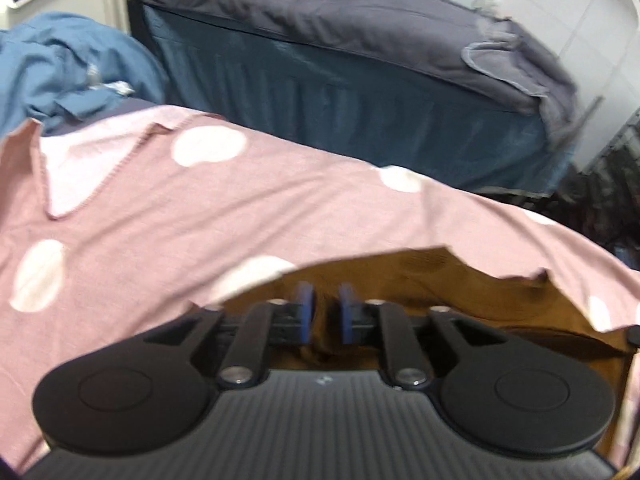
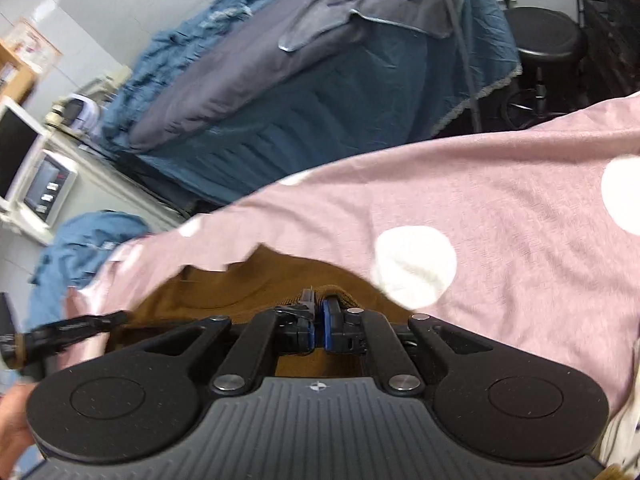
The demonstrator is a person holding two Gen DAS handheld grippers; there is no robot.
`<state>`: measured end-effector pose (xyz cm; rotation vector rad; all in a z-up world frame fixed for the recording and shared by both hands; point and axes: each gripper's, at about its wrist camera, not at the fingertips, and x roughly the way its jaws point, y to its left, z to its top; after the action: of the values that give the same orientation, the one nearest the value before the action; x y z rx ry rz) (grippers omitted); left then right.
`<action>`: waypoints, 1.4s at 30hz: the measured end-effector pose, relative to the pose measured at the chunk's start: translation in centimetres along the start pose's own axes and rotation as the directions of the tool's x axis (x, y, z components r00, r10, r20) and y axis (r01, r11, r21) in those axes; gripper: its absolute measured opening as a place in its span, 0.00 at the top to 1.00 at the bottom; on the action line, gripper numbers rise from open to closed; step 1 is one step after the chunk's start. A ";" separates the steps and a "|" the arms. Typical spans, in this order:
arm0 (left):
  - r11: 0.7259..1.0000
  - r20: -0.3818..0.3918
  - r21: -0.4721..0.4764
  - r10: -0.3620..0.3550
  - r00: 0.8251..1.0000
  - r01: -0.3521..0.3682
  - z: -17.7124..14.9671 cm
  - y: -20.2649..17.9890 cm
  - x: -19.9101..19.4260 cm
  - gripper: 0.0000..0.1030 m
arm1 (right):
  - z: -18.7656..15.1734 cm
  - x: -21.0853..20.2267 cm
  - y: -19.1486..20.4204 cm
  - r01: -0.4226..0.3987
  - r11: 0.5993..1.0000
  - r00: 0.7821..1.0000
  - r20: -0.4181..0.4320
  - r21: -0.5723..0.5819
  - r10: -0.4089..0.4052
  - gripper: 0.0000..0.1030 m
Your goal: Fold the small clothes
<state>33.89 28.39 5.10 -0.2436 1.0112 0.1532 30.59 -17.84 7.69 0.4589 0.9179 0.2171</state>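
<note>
A brown garment [image 1: 420,292] lies on a pink cloth with white dots [image 1: 160,232]. My left gripper [image 1: 325,312] is right over the brown garment, its blue pads a small gap apart with brown fabric between them. In the right wrist view my right gripper [image 2: 319,320] is shut on a ribbed edge of the brown garment [image 2: 240,292]. The pink dotted cloth [image 2: 500,216] spreads around it. The left gripper's finger [image 2: 76,330] pokes in from the left there.
A bed with a grey quilt [image 1: 340,20] and blue skirt stands behind. A crumpled blue cloth [image 1: 72,68] lies at the back left. A black stool [image 2: 544,40] and white machines [image 2: 44,188] stand around the bed.
</note>
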 end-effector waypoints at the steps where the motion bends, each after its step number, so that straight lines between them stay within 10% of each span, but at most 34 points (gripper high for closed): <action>1: 0.999 0.012 -0.010 0.050 0.999 -0.049 0.1 0.2 0.0 0.48 | 0.1 0.2 -0.1 0.031 1.000 0.999 0.015 -0.002 -0.031 0.68; 3: 0.991 0.055 -0.026 0.131 0.990 -0.129 0.3 1.1 -0.4 0.25 | 0.1 0.0 -0.3 0.111 0.994 0.991 0.071 -0.004 -0.110 0.45; 8: 0.976 0.150 0.009 0.212 0.966 -0.216 -0.9 2.0 -3.7 0.23 | -1.6 -2.5 1.1 0.085 0.980 0.988 0.140 -0.181 -0.060 0.48; 11: 0.981 0.224 0.159 0.076 0.972 -0.113 -3.2 0.4 -6.0 0.24 | -3.9 -2.9 2.8 -0.019 0.930 0.997 0.060 -0.366 0.044 0.51; 18: 0.891 0.010 0.450 -0.071 0.997 0.059 -6.8 -5.6 -2.1 0.43 | -6.3 -1.2 3.4 -0.070 0.914 0.997 -0.053 -0.401 0.053 0.59; 24: 0.929 0.069 0.352 0.096 0.993 -0.115 -4.2 -4.0 2.0 0.35 | -5.8 0.3 3.4 -0.061 0.923 0.994 -0.102 -0.379 0.024 0.58; 28: 0.892 0.197 0.286 0.304 0.932 -0.351 -1.1 -1.8 1.3 0.16 | -4.6 1.0 2.3 0.026 0.932 0.996 -0.072 -0.360 -0.056 0.58; 31: 0.880 0.260 0.253 0.337 0.905 -0.401 0.3 -0.2 -0.3 0.10 | -3.3 0.8 1.7 0.103 0.934 0.993 -0.017 -0.343 -0.116 0.50; 37: 0.878 0.256 0.405 0.157 0.954 -0.254 -3.6 -1.6 -4.0 0.08 | -1.7 -0.8 -0.7 0.158 0.942 0.987 0.039 -0.297 -0.154 0.33; 42: 0.799 0.137 0.599 -0.031 0.990 -0.058 -12.6 -7.2 -6.9 0.05 | -1.8 -1.7 -1.8 0.098 0.947 0.994 -0.016 -0.307 -0.108 0.27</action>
<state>21.70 17.96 5.55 0.3594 0.8719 -0.1449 28.05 -19.50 7.14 0.1193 0.9184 0.2671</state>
